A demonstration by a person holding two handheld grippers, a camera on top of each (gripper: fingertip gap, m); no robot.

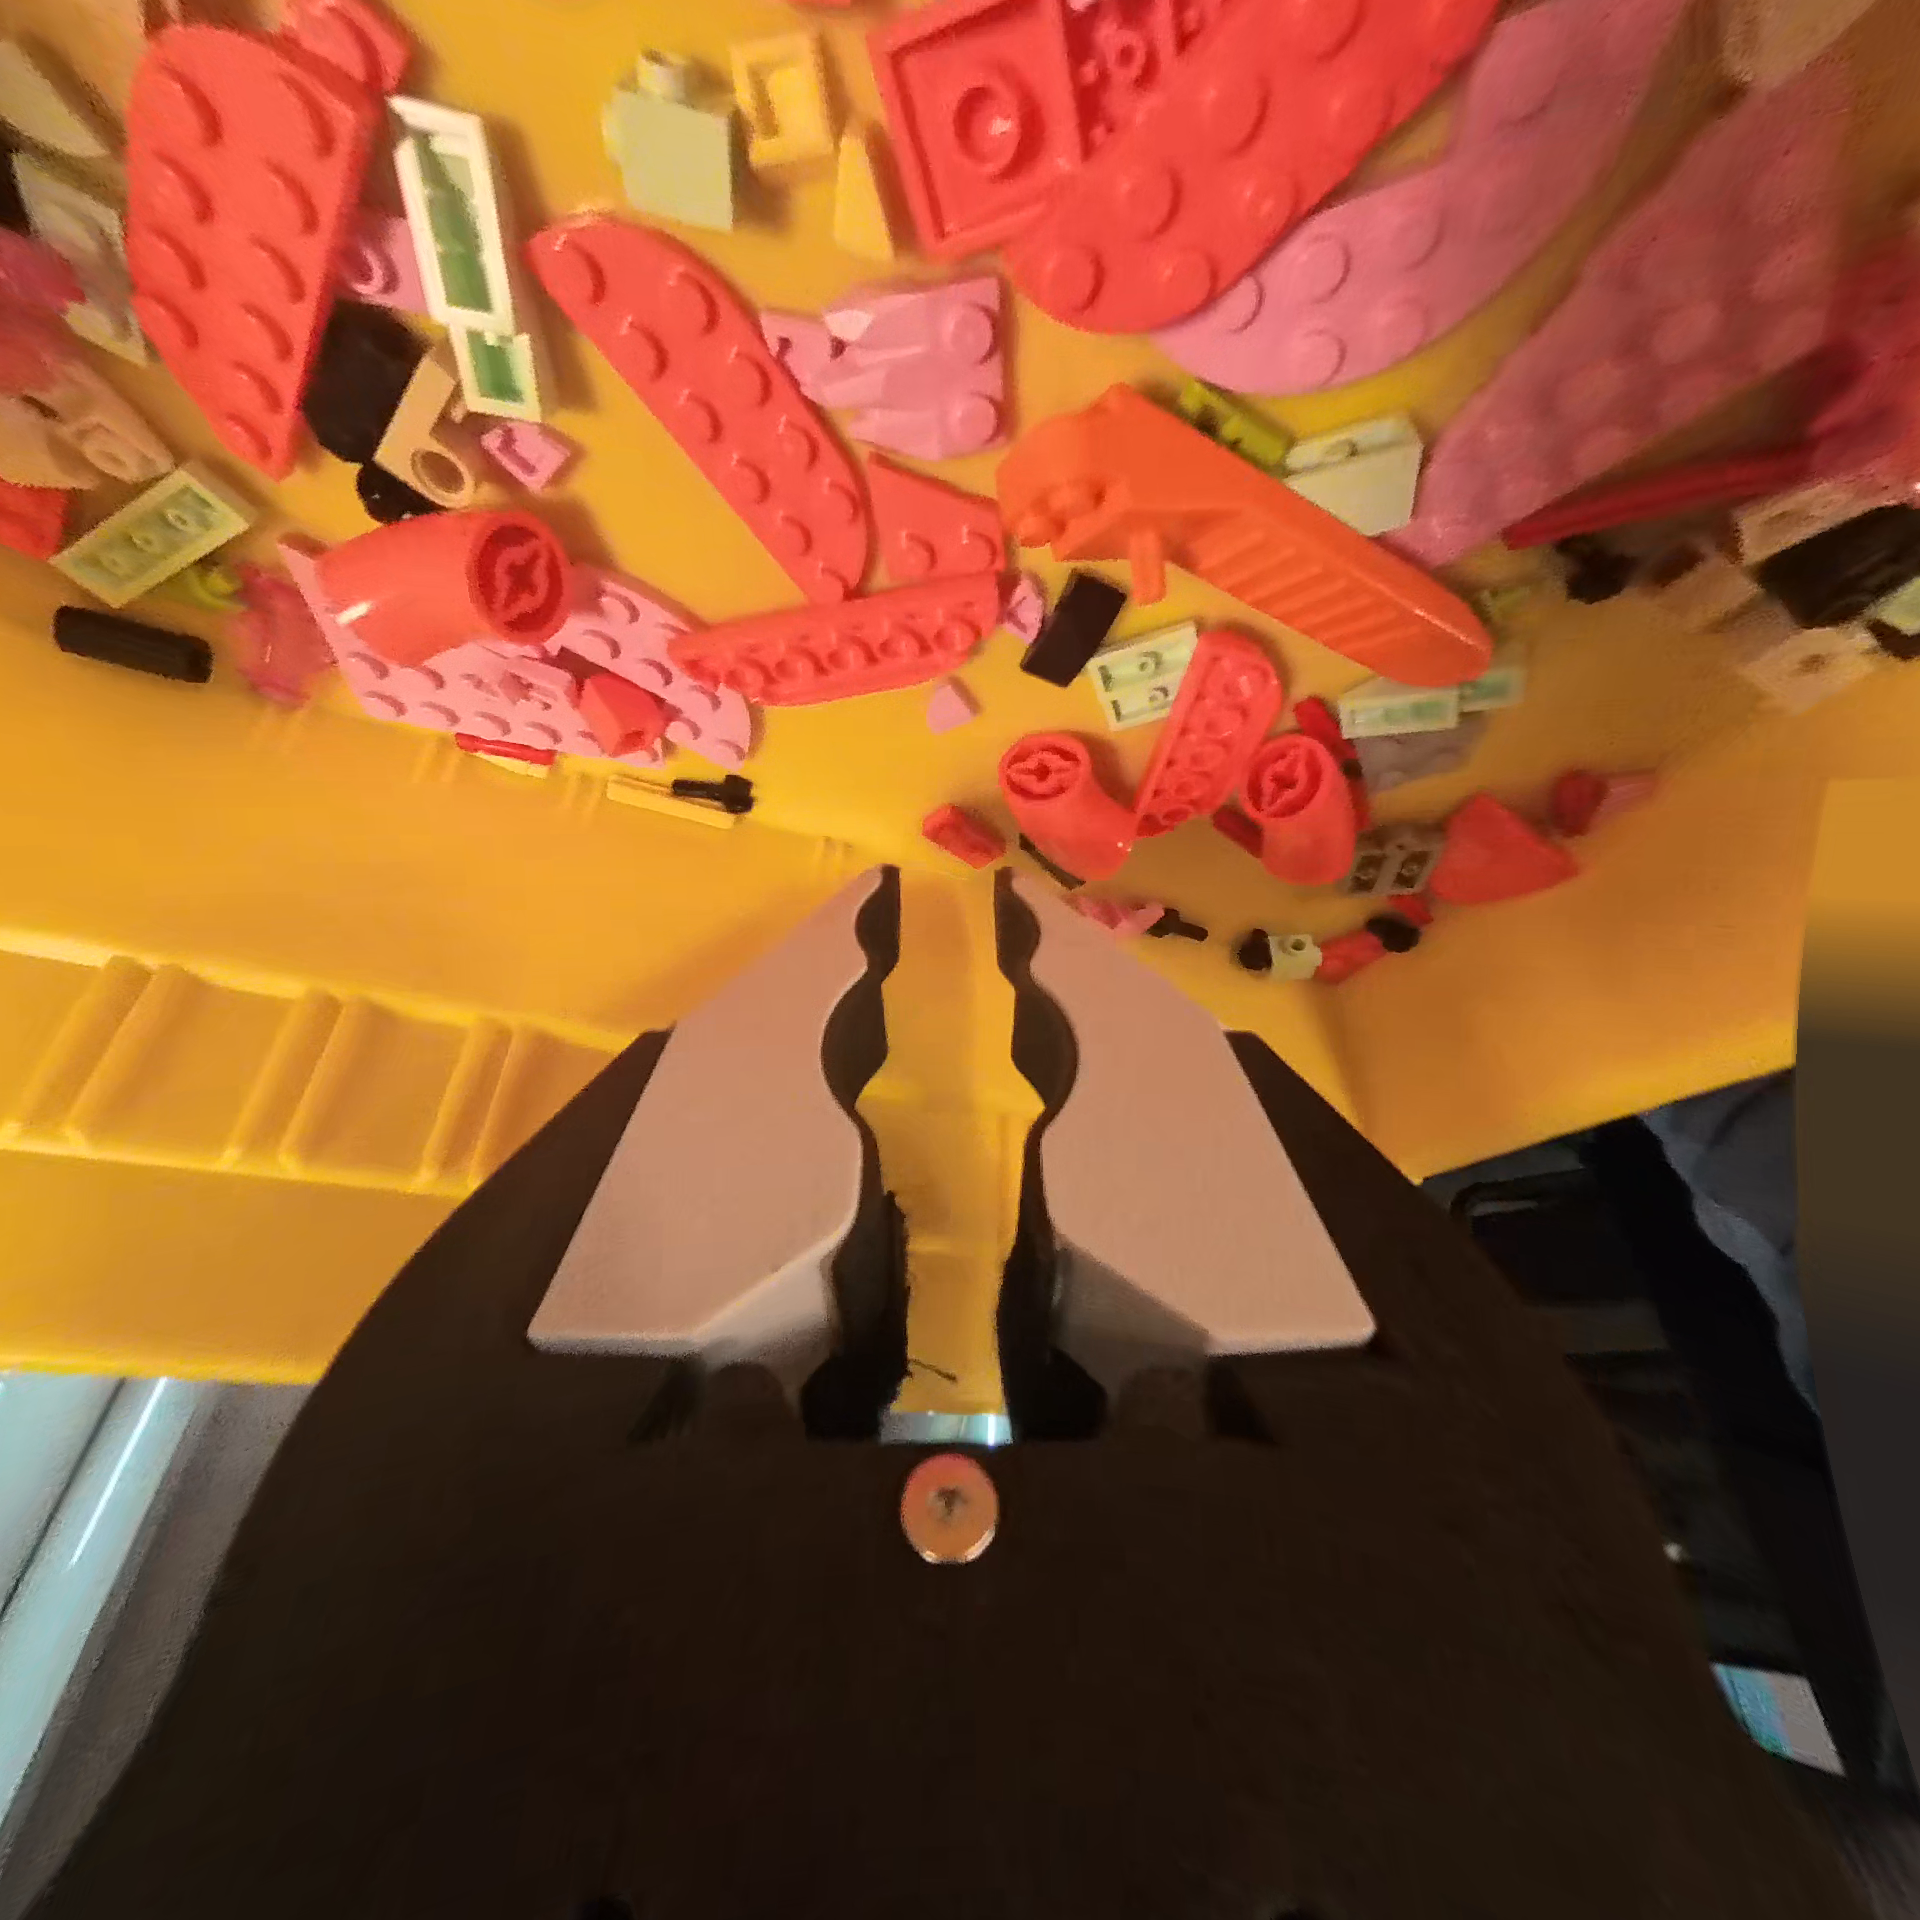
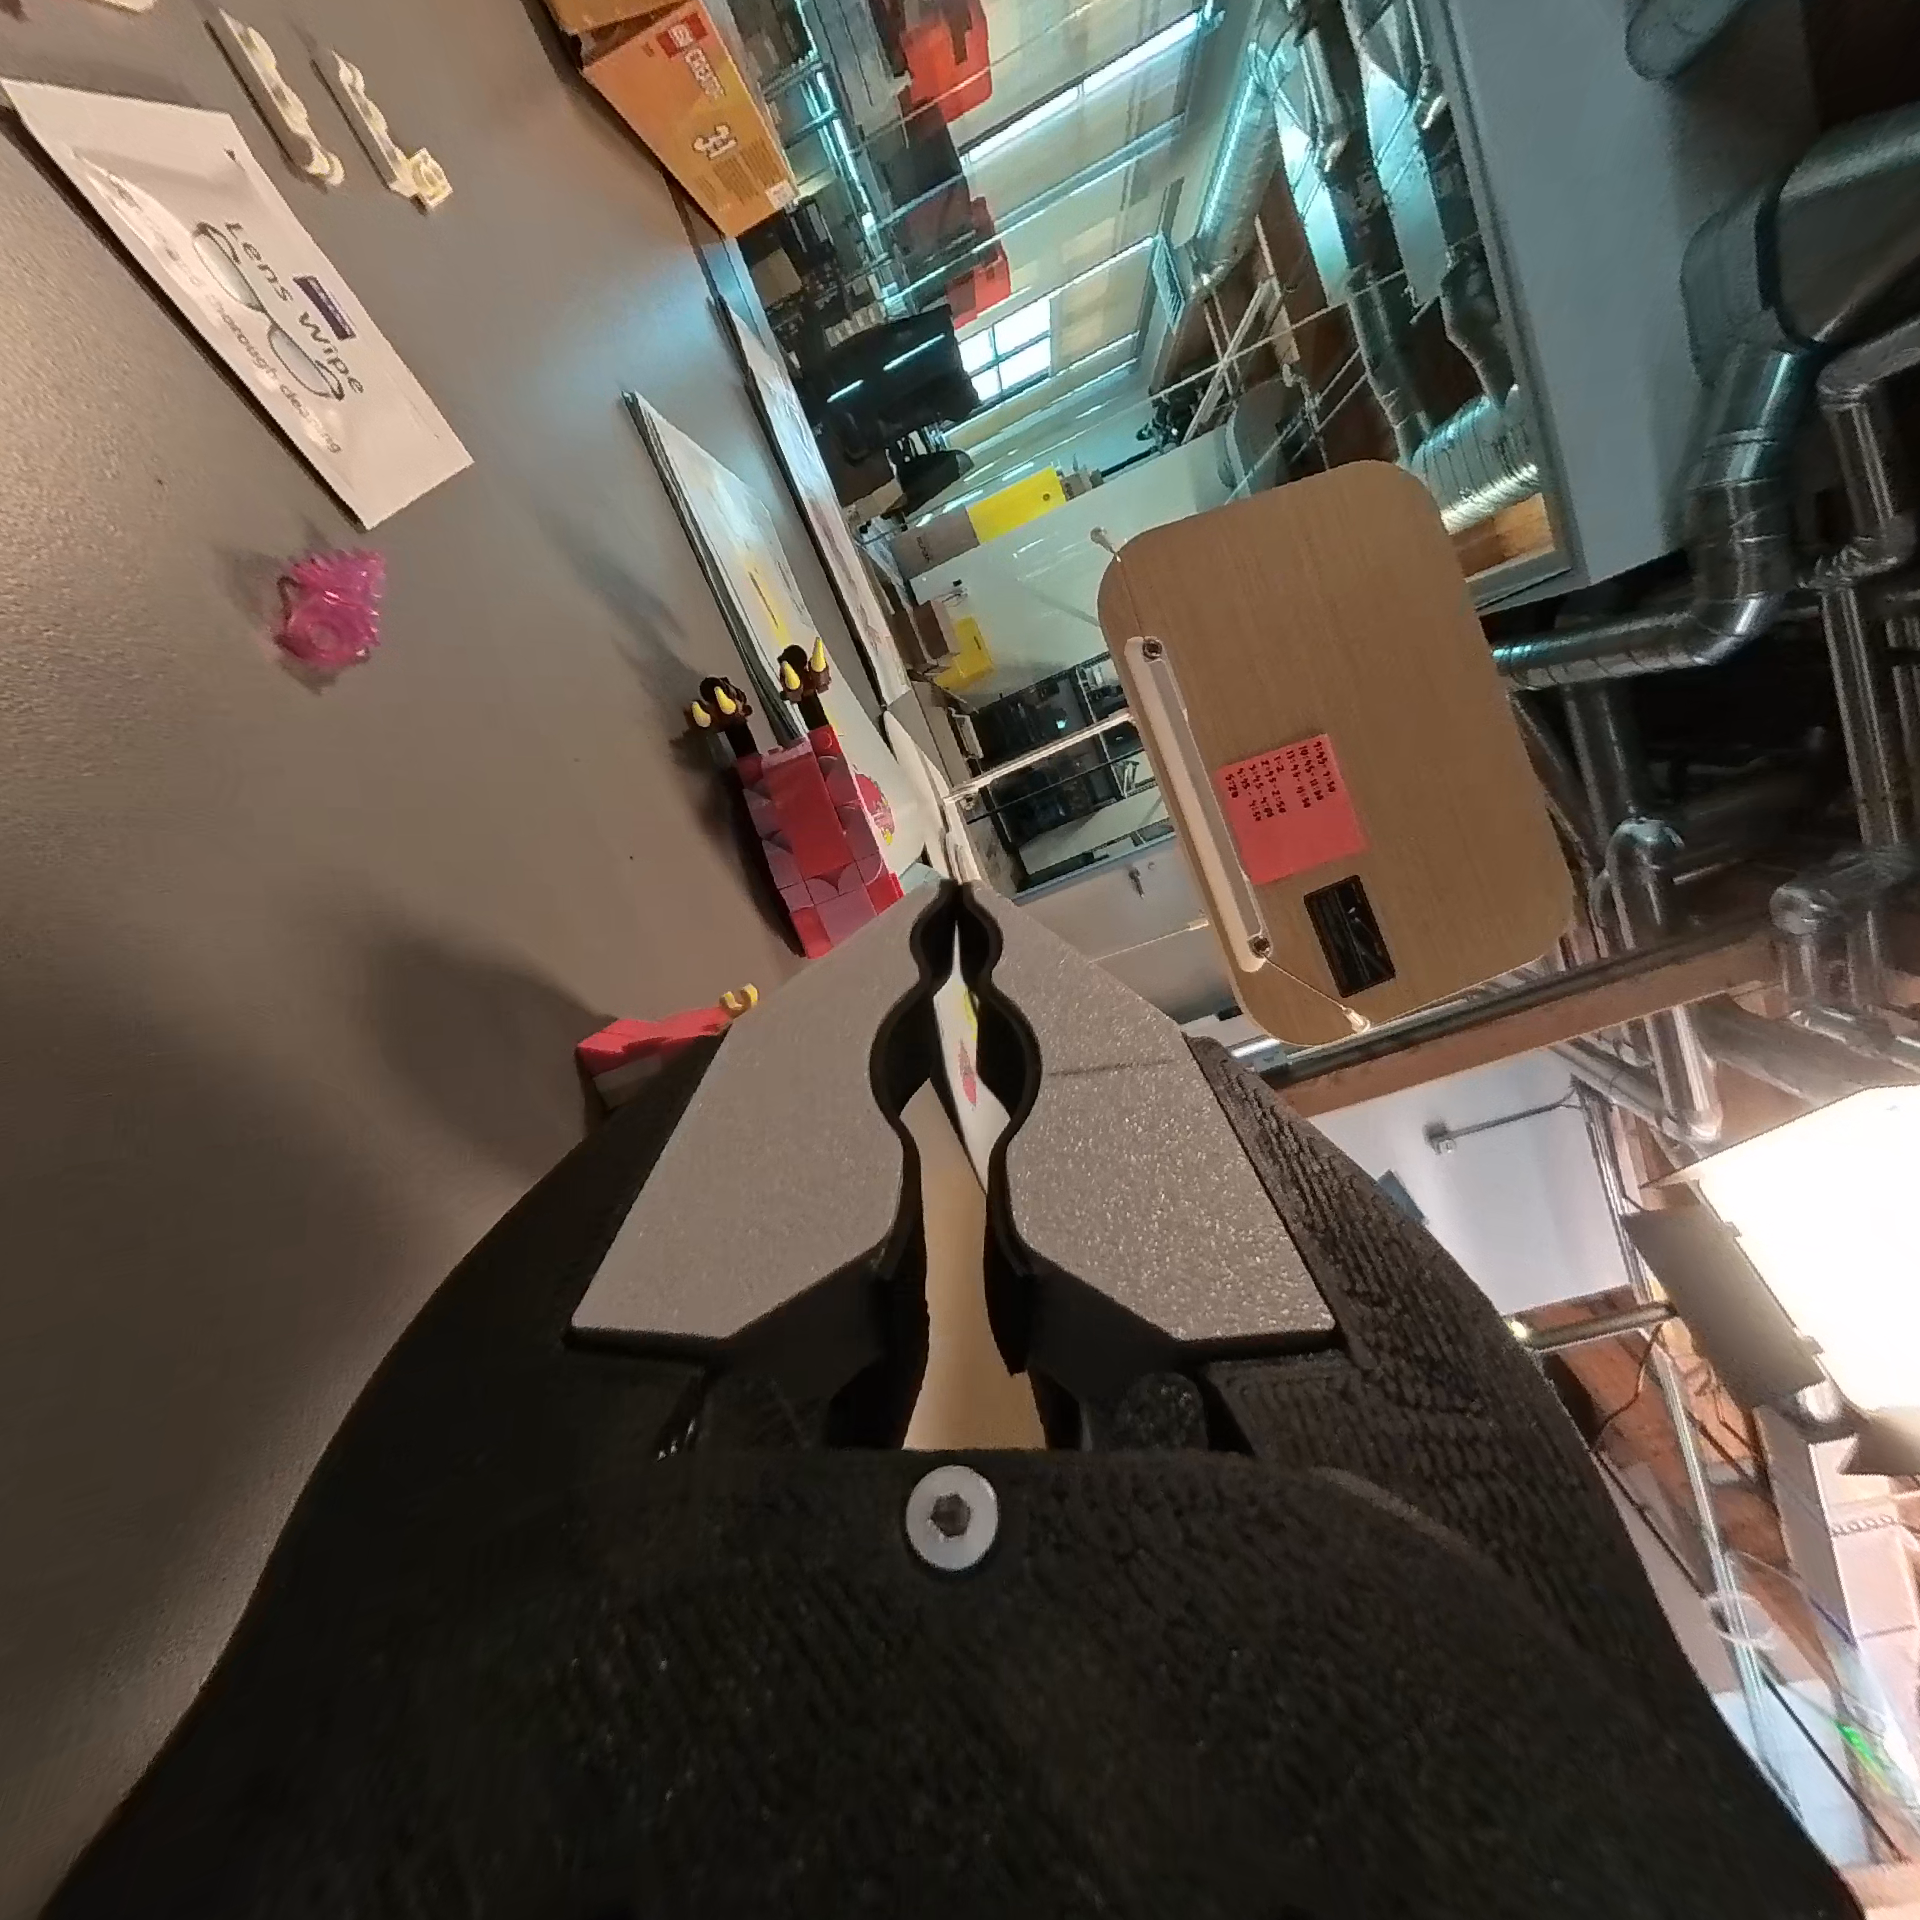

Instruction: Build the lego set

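Dozens of loose bricks, mostly red and pink, lie in a yellow tray (image 1: 312, 883). The left gripper (image 1: 945, 883) hovers over the tray's near wall, its fingers a narrow gap apart with only bare yellow between them; nearest its tips is a small red brick (image 1: 961, 834), not touched. On the grey counter (image 2: 312, 935) stands a red brick build with clawed feet (image 2: 821, 842), and a pink piece (image 2: 332, 608) lies apart. The right gripper (image 2: 958, 891) sits beside the build, fingers closed tip to tip, holding nothing.
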